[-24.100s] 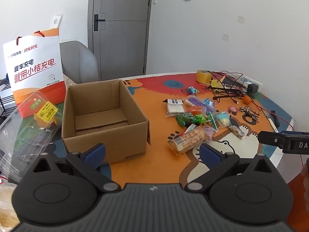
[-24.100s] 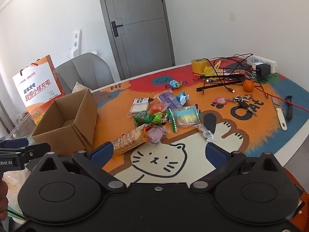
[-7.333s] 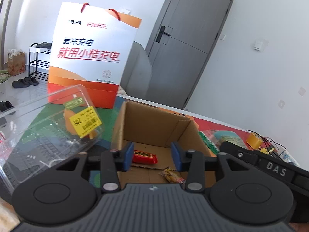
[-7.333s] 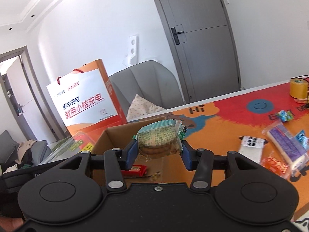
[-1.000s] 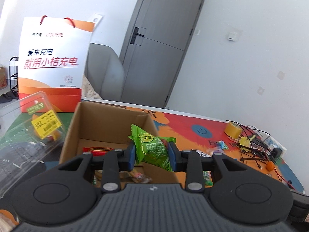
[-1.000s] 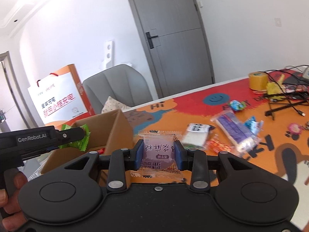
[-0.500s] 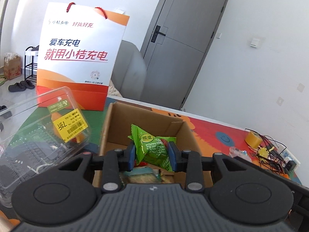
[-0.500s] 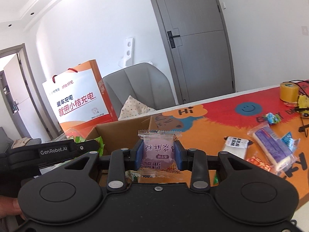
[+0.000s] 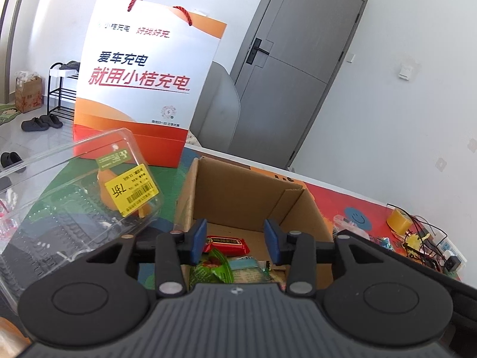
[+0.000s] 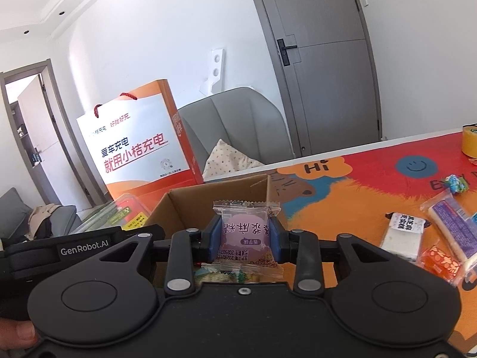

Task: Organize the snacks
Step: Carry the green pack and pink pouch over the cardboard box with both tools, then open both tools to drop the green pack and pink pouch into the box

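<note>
Above the corrugated cardboard box, right tongs clamp a crinkly purple packet; left tongs opening, empty.

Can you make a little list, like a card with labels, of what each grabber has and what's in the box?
left gripper: jaws opening, nothing between them
right gripper: shut on purple snack
box: open, holds red packet and green packet, among others
table: more snacks outside the box, like white packet
behind box: paper bag
</note>
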`<state>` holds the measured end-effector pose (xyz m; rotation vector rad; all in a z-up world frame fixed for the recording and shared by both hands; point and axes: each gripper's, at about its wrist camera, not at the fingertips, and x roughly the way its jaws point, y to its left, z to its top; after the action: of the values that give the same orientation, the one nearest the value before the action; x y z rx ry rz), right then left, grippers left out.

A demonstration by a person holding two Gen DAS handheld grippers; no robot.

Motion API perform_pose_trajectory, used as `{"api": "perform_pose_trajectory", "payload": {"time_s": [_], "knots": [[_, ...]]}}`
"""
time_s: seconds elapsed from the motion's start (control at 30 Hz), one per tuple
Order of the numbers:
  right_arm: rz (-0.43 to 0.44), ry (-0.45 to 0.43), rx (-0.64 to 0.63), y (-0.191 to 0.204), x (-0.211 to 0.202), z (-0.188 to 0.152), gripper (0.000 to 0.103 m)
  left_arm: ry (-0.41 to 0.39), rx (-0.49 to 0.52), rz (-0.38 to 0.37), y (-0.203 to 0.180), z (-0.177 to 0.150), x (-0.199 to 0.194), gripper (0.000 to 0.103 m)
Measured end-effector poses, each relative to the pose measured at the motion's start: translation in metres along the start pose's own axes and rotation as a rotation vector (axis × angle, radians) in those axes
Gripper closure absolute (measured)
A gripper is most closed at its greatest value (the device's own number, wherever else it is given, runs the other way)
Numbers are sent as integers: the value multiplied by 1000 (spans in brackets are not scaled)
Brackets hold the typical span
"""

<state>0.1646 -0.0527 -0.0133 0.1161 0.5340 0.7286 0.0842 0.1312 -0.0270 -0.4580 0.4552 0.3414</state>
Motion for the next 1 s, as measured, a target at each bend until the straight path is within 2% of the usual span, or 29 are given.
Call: {"api": "perform_pose_trajectory", "payload": {"time_s": [0.13,0.23,0.57,0.9,1.0], "knots": [[43,19,-2,5,-2,-2,65,-3,-6,-4,2,0,-3,55],[33,7,-6,5,-7,-2,50,-4,-1,-17,0,-2,-6,51],[-44,-8,49,-19,-30,-7,50,14,17,-36,-15,-11,-14,25],[-107,-15,100,-46,-54,-18,49,44,74,-28,-40,-23,-11,18],[-120,-17,112,-55,-60,-20,46,61,90,-44,-50,-28,-11,16]]}}
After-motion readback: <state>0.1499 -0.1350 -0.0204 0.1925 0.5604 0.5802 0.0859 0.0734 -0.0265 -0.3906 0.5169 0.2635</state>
